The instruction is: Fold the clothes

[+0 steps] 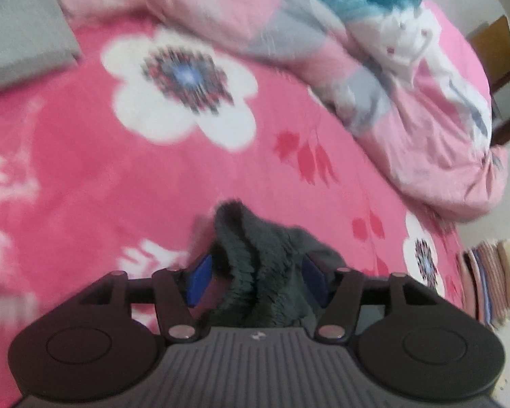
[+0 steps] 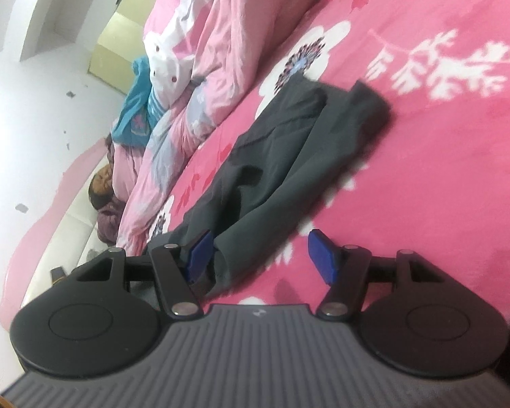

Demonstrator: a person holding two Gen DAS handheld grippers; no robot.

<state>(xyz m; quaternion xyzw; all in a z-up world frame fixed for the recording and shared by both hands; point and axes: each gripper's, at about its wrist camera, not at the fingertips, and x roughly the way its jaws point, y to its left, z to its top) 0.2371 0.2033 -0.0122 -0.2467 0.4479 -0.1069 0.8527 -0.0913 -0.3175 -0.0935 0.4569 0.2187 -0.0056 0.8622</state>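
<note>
While no writing reads, left gripper (image 1: 256, 280) seemingly pinches dark garment (image 1: 255, 255).

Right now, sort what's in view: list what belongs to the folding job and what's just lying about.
Belongs to the job:
- dark grey garment, on the bed
- left gripper, fingers wide with a fleecy bunch of it between them
- right gripper, open at its hem

Lying about:
- pink floral blanket
- pink quilt
- grey pillow
- teal cloth

Bed w/ pink flowered blanket (image 2: 442, 156). Dark garment (image 2: 289, 156) lies on it, crumpled; pink quilt (image 2: 221, 51) bunched along far side. Grey pillow (image 1: 23, 34) at corner.
</note>
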